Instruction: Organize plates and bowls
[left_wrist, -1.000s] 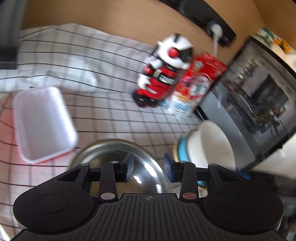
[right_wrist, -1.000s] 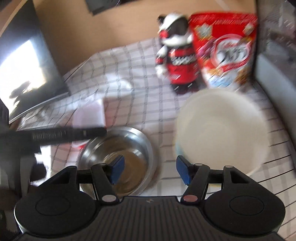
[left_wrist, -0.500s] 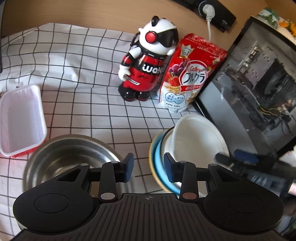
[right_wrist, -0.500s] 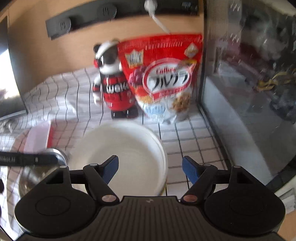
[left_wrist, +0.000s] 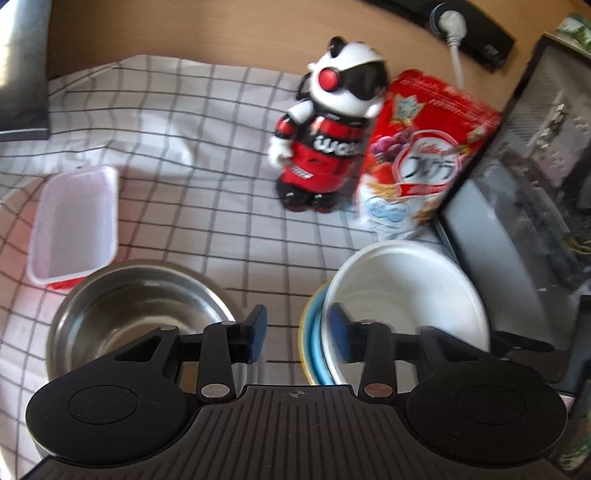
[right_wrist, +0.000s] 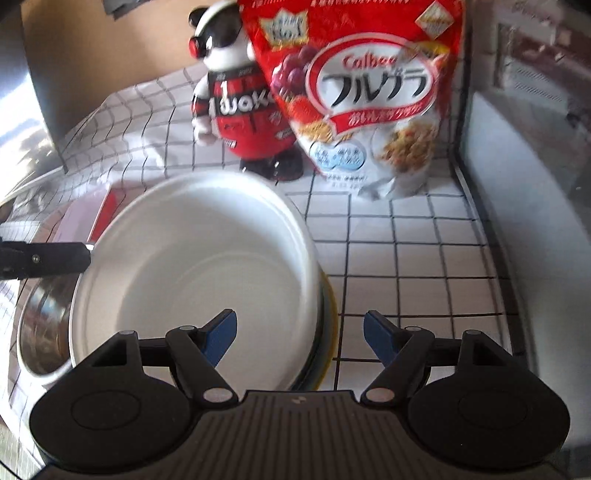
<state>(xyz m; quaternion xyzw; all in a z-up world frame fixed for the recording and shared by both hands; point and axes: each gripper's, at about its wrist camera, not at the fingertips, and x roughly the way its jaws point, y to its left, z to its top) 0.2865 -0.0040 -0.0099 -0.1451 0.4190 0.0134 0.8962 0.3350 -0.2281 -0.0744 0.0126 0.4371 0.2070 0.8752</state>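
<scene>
Bench (left_wrist: 207, 155) was covered by a checked cloth. White bowl (right_wrist: 192, 266) sat nested on a blue and yellow plate stack (right_wrist: 327, 314), right of the steel bowl (left_wrist: 125, 302); the two looked just beside each other, can't tell if rims touched. Cereal bag (right_wrist: 369, 92) and toy robot (left_wrist: 328, 136) stood behind, and a small empty plastic tub (left_wrist: 74, 225) sat left of the steel bowl.

Right hand-held gripper (right_wrist: 300, 339) was released, jaws wide, straddling the white bowl's near-right rim, not touching as far as I could see. Left hand-held gripper (left_wrist: 297, 338) was also released and empty, over the gap between steel bowl and stack.

My read: next is the steel bowl. I'd have pinched its thin rim square and lifted straight, since steel is slippery.
</scene>
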